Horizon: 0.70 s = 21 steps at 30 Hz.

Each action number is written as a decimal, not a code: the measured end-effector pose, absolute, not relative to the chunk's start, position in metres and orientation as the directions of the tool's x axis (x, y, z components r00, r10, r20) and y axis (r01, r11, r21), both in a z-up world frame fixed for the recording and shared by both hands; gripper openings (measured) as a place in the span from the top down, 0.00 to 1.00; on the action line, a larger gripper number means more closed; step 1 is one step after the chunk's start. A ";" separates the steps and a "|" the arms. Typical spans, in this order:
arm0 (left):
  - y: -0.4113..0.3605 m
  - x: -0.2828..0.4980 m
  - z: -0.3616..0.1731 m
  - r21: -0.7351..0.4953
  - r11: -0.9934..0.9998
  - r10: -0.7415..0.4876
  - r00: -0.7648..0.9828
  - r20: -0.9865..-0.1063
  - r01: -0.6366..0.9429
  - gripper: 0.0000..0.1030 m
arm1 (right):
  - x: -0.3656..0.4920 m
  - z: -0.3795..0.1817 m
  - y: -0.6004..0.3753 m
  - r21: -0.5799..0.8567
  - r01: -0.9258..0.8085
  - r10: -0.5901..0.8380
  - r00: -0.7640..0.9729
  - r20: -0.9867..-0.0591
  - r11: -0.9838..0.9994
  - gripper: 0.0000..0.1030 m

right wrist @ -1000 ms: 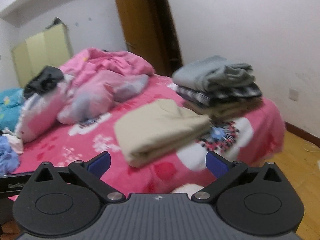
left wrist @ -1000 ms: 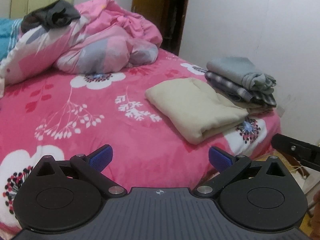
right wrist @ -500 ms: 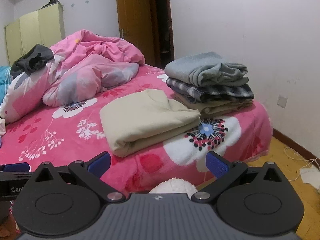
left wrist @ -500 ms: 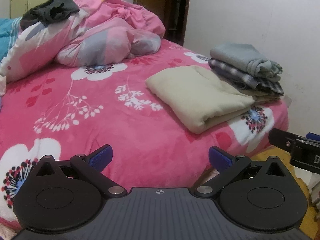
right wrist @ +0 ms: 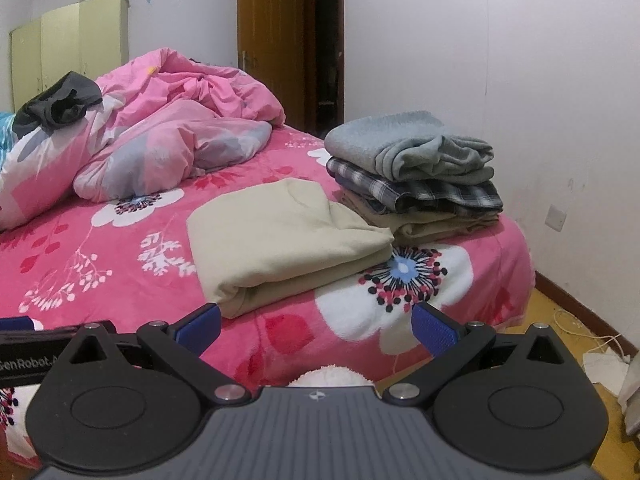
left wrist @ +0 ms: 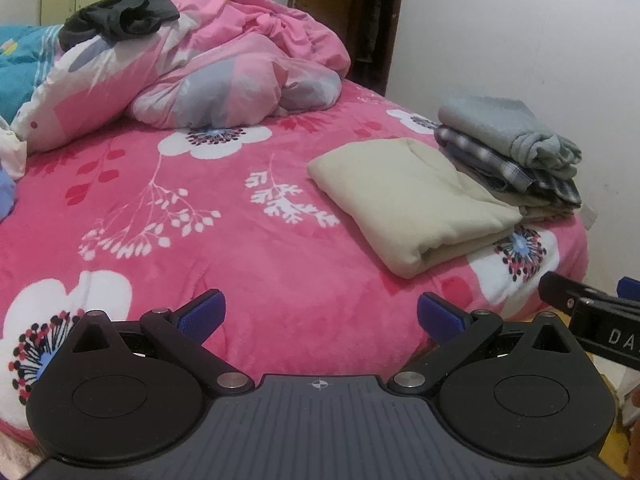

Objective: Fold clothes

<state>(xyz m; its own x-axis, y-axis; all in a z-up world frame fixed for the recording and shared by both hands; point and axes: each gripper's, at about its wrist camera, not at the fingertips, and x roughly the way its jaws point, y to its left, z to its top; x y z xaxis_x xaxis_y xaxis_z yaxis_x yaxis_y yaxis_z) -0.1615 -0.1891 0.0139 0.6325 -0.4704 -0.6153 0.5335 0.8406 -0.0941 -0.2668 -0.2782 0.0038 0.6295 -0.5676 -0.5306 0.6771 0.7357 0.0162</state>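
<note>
Beige garment [right wrist: 280, 240] lay folded near the bed [left wrist: 200, 240] foot edge, beside a 3-piece stack [right wrist: 416, 176]. Open bedspread lay to its left. Left tongs [left wrist: 320, 316] and right tongs [right wrist: 316, 324] hovered level off the edge, wide, empty.

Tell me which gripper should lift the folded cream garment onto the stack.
Right, probably. The right gripper, open, sits just before the cream garment, beside the stack. The left gripper, also open, faces bare blanket, garment off right.

White walls [right wrist: 480, 80], brown door [right wrist: 272, 48] at 12 o'clock, pale green wardrobe [right wrist: 68, 48] at 10, wooden floor [right wrist: 560, 320] at 4, pink floral bed [left wrist: 200, 220] center.
</note>
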 end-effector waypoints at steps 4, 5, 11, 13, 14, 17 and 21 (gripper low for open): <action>-0.189 -0.161 0.013 -0.090 0.842 -0.466 0.634 -0.617 0.532 0.00 | -0.266 0.002 -0.279 0.018 0.678 -0.565 0.626 -0.537 0.735 0.00; -0.189 -0.160 0.013 -0.090 0.843 -0.465 0.634 -0.618 0.531 0.00 | -0.266 0.002 -0.279 0.016 0.677 -0.565 0.627 -0.537 0.735 0.00; -0.189 -0.161 0.011 -0.079 0.844 -0.459 0.639 -0.617 0.530 0.00 | -0.264 0.003 -0.278 0.011 0.673 -0.565 0.630 -0.533 0.740 0.00; -0.189 -0.161 0.011 -0.076 0.846 -0.455 0.642 -0.616 0.527 0.00 | -0.264 0.002 -0.278 0.009 0.671 -0.564 0.631 -0.533 0.742 0.00; -0.189 -0.161 0.011 -0.075 0.847 -0.454 0.644 -0.616 0.526 0.00 | -0.264 0.002 -0.277 0.009 0.670 -0.564 0.631 -0.533 0.742 0.00; -0.189 -0.162 0.012 -0.075 0.849 -0.452 0.646 -0.614 0.523 0.00 | -0.265 0.003 -0.277 0.007 0.671 -0.566 0.630 -0.532 0.742 0.00; -0.191 -0.164 0.011 -0.073 0.846 -0.455 0.644 -0.615 0.528 0.00 | -0.268 0.004 -0.276 0.001 0.680 -0.577 0.624 -0.527 0.733 0.00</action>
<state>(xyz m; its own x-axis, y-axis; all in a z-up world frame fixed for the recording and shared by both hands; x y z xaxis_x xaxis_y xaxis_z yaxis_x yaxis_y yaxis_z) -0.1641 -0.1907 0.0114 0.6439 -0.4550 -0.6151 0.5280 0.8461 -0.0733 -0.2677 -0.2762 0.0039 0.6240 -0.5774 -0.5266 0.6798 0.7334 0.0014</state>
